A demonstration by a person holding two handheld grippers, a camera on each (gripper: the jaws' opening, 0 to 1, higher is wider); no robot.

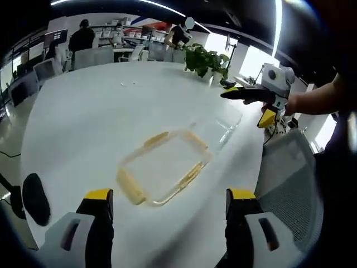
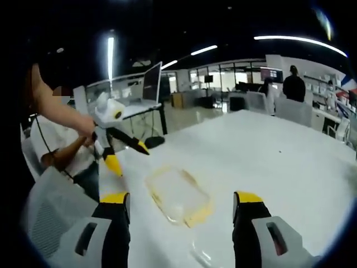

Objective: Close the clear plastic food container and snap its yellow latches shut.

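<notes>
Left gripper view: left gripper [image 1: 169, 202] jaws spread wide, empty, above white table [image 1: 83, 111]. Clear container [image 1: 164, 166] with yellow latches [image 1: 130, 186] just ahead between fingertips, bare tabletop all round. Right gripper [image 2: 182, 205] likewise agape, empty; container just beyond fingertips, near table edge.

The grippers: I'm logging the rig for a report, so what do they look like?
Each gripper has two black fingers with yellow tips on grey-white bodies: left gripper, right gripper. Seen from the other side, each carries a white box on top and yellow-tipped black fingers. The person wears a white short-sleeved top.
</notes>
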